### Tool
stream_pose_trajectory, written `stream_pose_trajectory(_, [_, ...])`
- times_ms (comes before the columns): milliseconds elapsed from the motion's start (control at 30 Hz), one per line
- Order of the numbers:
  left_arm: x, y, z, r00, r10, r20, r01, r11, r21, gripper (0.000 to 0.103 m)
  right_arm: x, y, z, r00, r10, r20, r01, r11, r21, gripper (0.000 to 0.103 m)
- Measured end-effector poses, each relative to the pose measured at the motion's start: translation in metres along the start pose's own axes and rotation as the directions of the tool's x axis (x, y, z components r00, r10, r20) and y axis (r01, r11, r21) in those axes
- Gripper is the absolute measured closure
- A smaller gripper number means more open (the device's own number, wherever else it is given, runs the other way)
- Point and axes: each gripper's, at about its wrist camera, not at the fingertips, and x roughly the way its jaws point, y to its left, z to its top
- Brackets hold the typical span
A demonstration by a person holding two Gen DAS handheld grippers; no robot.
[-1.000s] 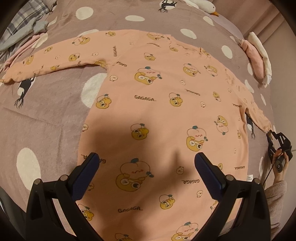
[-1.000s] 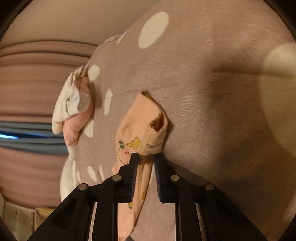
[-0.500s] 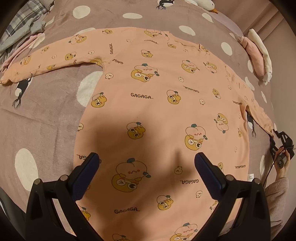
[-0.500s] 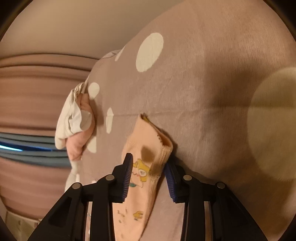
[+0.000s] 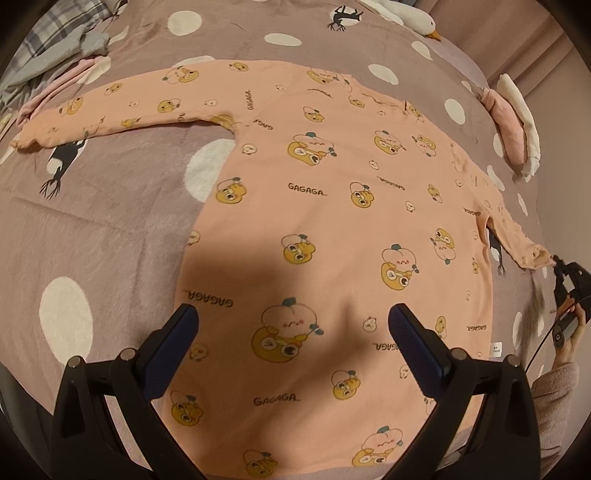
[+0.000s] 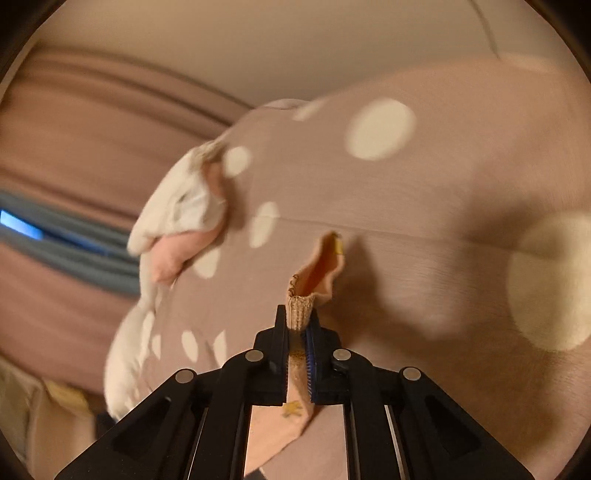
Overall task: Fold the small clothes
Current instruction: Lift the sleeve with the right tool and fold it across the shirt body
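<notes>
A peach long-sleeved child's top point(image 5: 325, 236) with cartoon prints lies spread flat on a mauve polka-dot blanket point(image 5: 110, 236), both sleeves stretched out. My left gripper point(image 5: 293, 325) hangs open and empty above its lower body. My right gripper point(image 6: 298, 325) is shut on the right sleeve cuff point(image 6: 317, 273) and holds it a little off the blanket. In the left wrist view it shows at the far right point(image 5: 567, 280) at the sleeve end point(image 5: 532, 256).
Folded pink and white clothes point(image 5: 517, 122) sit at the blanket's right edge and also show in the right wrist view point(image 6: 177, 218). A plaid and grey pile point(image 5: 55, 48) lies at the far left. A white goose plush point(image 5: 410, 16) lies at the back.
My right gripper opened around the cuff, then closed on it again and lifted it slightly. My left gripper drifted a little over the top, still open.
</notes>
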Motion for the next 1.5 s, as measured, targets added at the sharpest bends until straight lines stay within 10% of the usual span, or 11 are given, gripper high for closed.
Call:
stream_pose_trajectory(367, [-0.027,0.038,-0.011,0.997,-0.02,0.073,0.024,0.998,-0.06,0.0,0.002,0.159,-0.064,0.995,0.036,-0.098,-0.075,0.894,-0.442,0.093])
stream_pose_trajectory(767, [-0.037,0.105,-0.023,0.995,-0.036,0.095,0.054,0.979,-0.195,0.0,0.026,0.322,-0.211,0.958,0.102,-0.267,-0.272,0.611,-0.743,0.093])
stream_pose_trajectory(1300, [-0.036,0.15,-0.024,0.997,-0.006,0.083,0.03,0.957,-0.287,0.0,0.102,0.306,-0.472,0.937,-0.22,-0.271,-0.268,0.042,-0.962,0.093])
stream_pose_trajectory(1500, [-0.034,0.16,-0.021,0.996,-0.012,0.084,0.038,0.949,-0.314,0.0,0.109,0.29,-0.489,0.882,-0.327,-0.339,-0.345,0.043,-0.938,0.065])
